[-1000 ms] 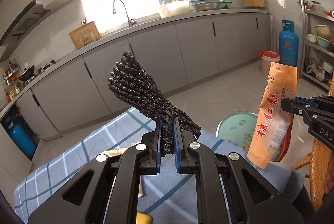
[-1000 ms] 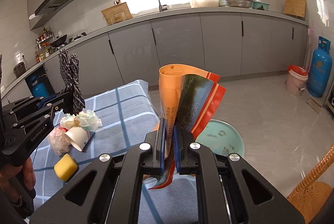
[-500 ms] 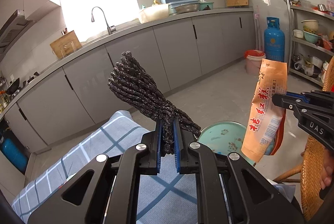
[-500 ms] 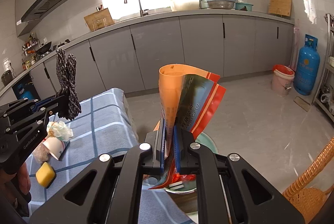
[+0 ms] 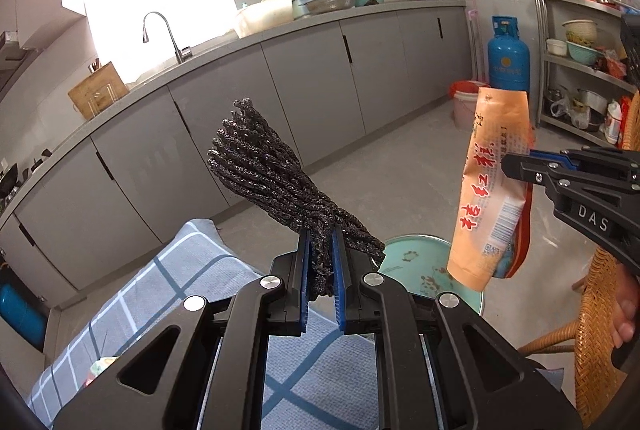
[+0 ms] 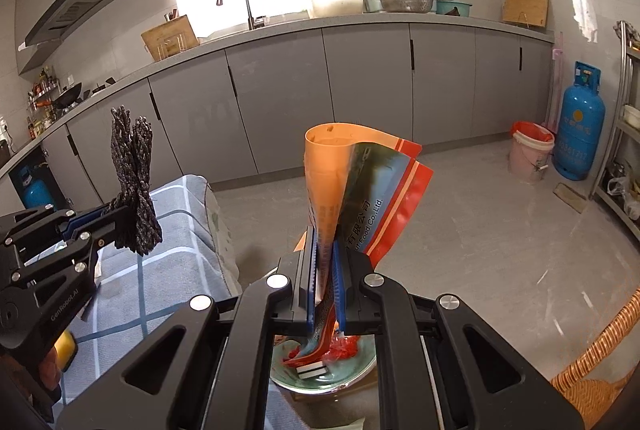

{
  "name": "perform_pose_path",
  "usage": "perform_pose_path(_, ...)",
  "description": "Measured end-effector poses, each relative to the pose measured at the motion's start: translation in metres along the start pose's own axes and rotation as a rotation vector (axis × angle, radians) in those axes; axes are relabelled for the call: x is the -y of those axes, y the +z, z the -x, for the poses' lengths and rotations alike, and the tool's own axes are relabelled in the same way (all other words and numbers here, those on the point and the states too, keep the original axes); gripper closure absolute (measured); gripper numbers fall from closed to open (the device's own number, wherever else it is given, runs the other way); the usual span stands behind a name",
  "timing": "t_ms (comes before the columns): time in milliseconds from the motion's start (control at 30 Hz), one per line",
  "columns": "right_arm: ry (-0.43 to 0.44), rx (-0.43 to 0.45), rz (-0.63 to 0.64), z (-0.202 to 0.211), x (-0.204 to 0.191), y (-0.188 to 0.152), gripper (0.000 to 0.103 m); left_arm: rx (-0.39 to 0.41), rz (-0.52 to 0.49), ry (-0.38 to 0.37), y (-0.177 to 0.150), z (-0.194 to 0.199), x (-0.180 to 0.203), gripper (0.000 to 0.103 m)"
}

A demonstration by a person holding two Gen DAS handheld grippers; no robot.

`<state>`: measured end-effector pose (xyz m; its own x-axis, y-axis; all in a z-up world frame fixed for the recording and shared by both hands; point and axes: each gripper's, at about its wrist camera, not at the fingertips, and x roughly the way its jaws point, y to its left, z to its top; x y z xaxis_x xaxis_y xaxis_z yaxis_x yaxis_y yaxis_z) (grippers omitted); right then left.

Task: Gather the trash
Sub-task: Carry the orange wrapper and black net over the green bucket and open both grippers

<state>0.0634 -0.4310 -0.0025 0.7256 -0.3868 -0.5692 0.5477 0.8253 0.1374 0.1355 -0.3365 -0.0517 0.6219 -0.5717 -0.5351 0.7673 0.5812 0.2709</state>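
My left gripper (image 5: 320, 270) is shut on a dark bundle of twisted cord (image 5: 272, 181), held in the air over the checked tablecloth (image 5: 180, 294). It also shows in the right wrist view (image 6: 134, 185) at the left. My right gripper (image 6: 325, 278) is shut on an orange snack bag (image 6: 348, 189) together with a red and blue wrapper, held above a green basin (image 6: 360, 370) with red scraps in it. The bag (image 5: 492, 185) and basin (image 5: 424, 266) also show in the left wrist view at the right.
A table with a blue checked cloth (image 6: 168, 270) lies at the left, with a yellow sponge (image 6: 64, 348) on it. A wicker chair (image 5: 600, 330) stands at the right. Grey cabinets (image 6: 360, 89), a blue gas cylinder (image 6: 578, 137) and a pink bucket (image 6: 530, 157) stand behind.
Both grippers have moved right, off the table toward the green basin, still holding the cord and the bag. The table trash has slid out of view at the left.
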Motion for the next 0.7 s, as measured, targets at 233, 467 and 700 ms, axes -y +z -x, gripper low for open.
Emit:
perform_pose_path(233,0.0,-0.022,0.012,-0.025,0.005,0.0,0.093,-0.04,-0.024,-0.021,-0.003,-0.025,0.014,0.091)
perform_pose_path(467,-0.017,-0.02,0.011,-0.047,0.013,-0.005,0.067,-0.055,-0.037,0.011,-0.007,-0.041,0.018,0.045)
perform_pose_path(700,-0.023,-0.036,-0.023,-0.049,0.019,-0.016,0.057,-0.073,-0.018,0.039,-0.016,-0.044,0.009,0.038)
